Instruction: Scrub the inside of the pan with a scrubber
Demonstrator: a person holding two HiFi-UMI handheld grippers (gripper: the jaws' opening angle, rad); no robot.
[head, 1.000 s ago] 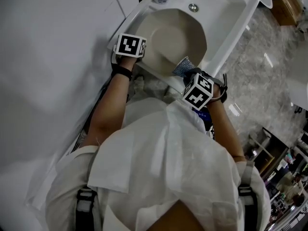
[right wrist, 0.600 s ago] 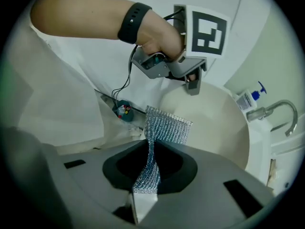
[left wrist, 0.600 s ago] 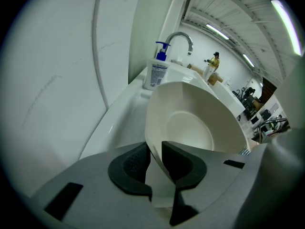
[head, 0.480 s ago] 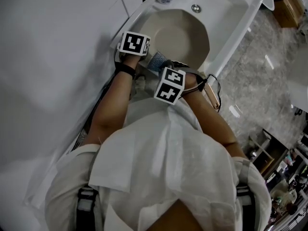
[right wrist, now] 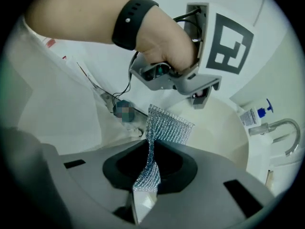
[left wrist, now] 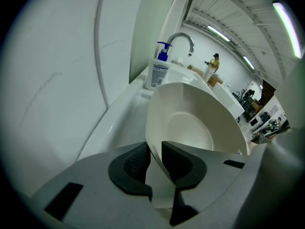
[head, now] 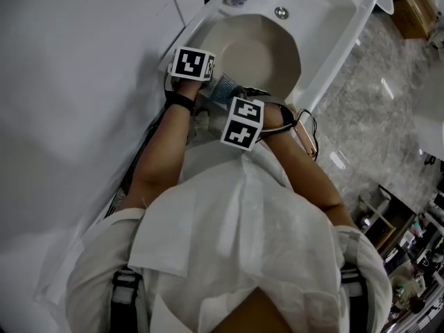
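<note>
My left tool is clamped on the near rim of the cream-white round pan. Its dark pads are narrowly parted, with only the thin pan wall between them. The pan lies in the white rectangular sink set in the counter, its pale inside open towards me.

My right tool is pinched shut on the silvery-blue woven mesh scrubber. It grips the scrubber at a narrow, twisted waist, and the wider free end fans out beyond the jaws. From the head view the scrubber sits at the pan's near edge, just beside the left tool's marker cube. I cannot tell whether the mesh touches the pan.

A white soap bottle with a blue pump stands at the far end of the sink. A curved chrome faucet rises just behind it.
</note>
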